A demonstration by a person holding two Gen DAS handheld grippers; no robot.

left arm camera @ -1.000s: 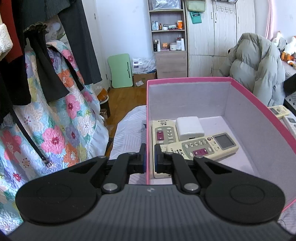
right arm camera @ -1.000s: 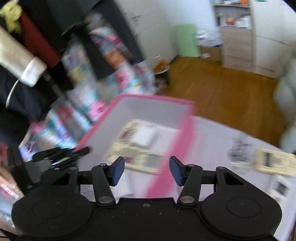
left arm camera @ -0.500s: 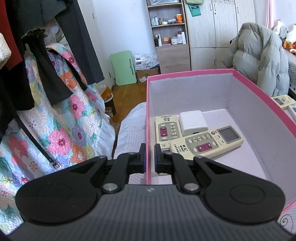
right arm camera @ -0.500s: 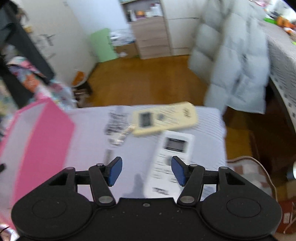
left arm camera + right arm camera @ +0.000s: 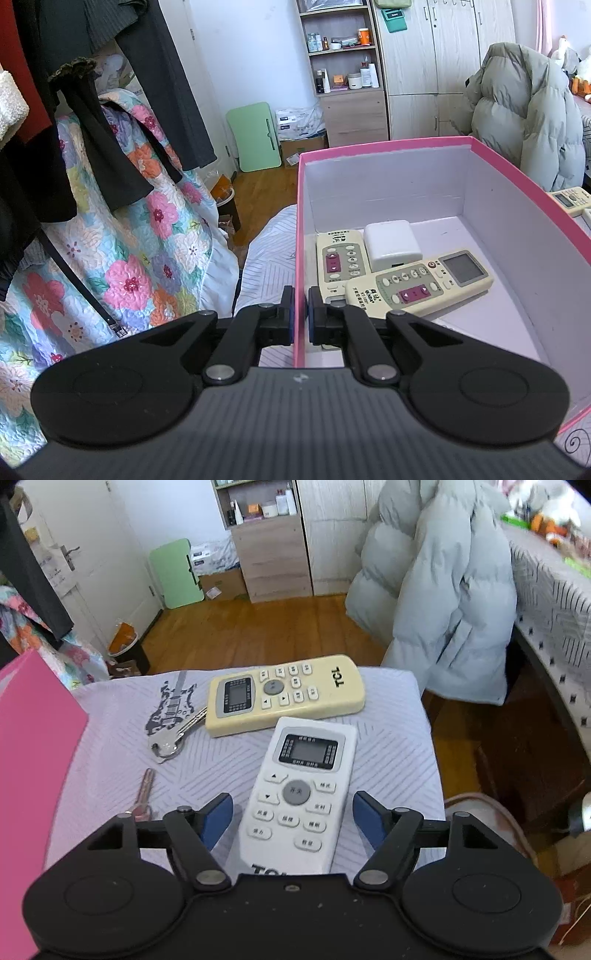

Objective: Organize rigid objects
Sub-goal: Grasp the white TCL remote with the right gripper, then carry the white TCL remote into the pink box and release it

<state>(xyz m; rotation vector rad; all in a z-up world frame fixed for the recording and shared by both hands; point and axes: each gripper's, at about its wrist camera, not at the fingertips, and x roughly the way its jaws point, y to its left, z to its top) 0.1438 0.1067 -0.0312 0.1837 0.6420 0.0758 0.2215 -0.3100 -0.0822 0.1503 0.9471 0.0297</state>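
Observation:
My left gripper [image 5: 300,312] is shut on the near left wall of the pink box [image 5: 524,192]. Inside the box lie two cream remotes [image 5: 421,286] [image 5: 340,258] and a white charger block [image 5: 391,243]. My right gripper [image 5: 291,812] is open, its fingers on either side of the lower end of a white TCL remote [image 5: 299,794] lying on the grey cloth. A cream TCL remote [image 5: 284,694] lies just beyond it. The pink box's outer wall [image 5: 33,757] shows at the left of the right wrist view.
Keys on a ring [image 5: 173,734] and a single pink-headed key [image 5: 142,797] lie on the cloth left of the remotes. A grey puffer jacket [image 5: 443,590] hangs to the right. A floral quilt [image 5: 122,240] and dark clothes hang on the left.
My right gripper swung from over the pink box to the right and came down around the white remote. My left gripper kept its hold on the box wall.

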